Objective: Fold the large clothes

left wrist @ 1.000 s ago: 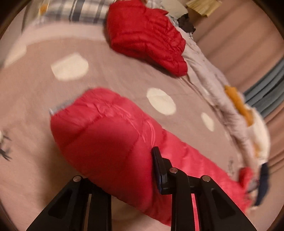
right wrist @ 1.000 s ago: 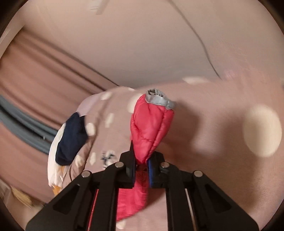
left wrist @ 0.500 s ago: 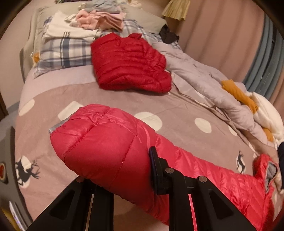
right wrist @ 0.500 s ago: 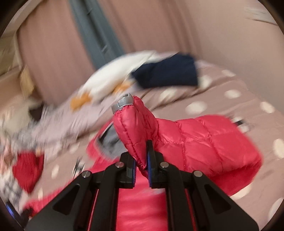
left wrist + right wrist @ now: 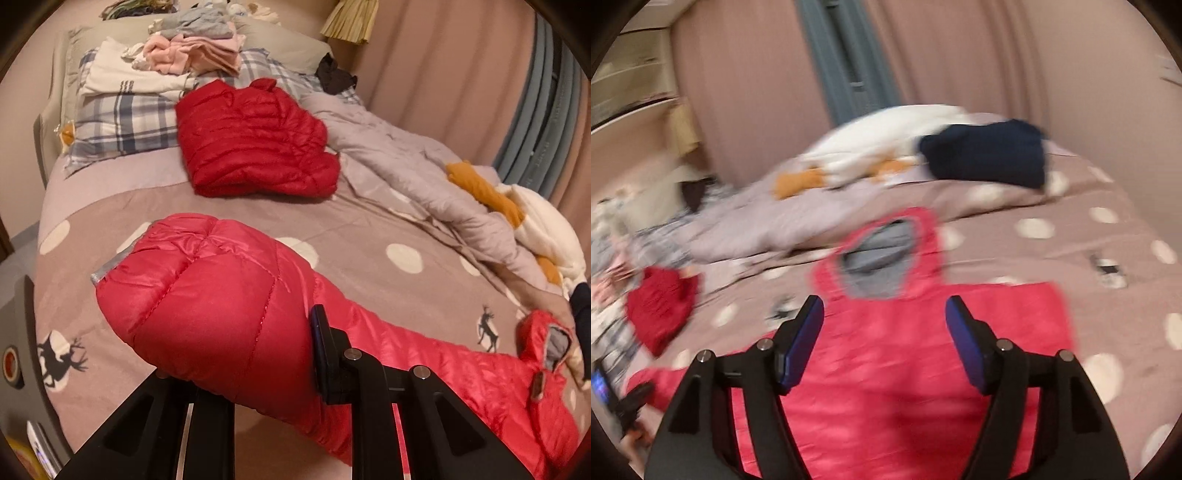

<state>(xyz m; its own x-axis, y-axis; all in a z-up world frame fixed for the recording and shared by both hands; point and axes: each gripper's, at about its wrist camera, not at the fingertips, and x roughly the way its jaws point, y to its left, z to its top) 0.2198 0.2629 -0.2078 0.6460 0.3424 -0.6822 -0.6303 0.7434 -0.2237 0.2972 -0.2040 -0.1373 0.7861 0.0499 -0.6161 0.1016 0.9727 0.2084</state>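
- Bed [image 5: 369,236]: it carries all garments. Its cover is brownish with pale dots and dark deer figures.
- Pink-red puffer jacket [image 5: 207,306]: it lies spread across the near part of the bed. In the right wrist view the body [image 5: 905,369] lies flat, with the grey-lined hood [image 5: 882,254] pointing toward the far side of the bed. One sleeve extends toward the left claw, and its grey-edged cuff is raised off the cover.
- Grey quilt [image 5: 406,166]: it lies crumpled along the far side of the bed, beside a white and orange garment [image 5: 532,210].
- Dark red jacket [image 5: 255,140]: folded, it rests near the pillows, well apart from the pink-red jacket.
- Plaid pillow [image 5: 122,122]: it bears a stack of folded white, pink and grey clothes.
- Navy garment [image 5: 986,155]: it lies at the far edge of the bed, beside the white garment.
- Left claw [image 5: 243,369]: it is clamped on the sleeve of the pink-red jacket. The fabric bulges out ahead of the fingers and hides the left one.
- Right claw [image 5: 884,343]: its jaws are opening and stand apart above the jacket body. No fabric lies between the blue pads [image 5: 801,339]. This view is motion-blurred.
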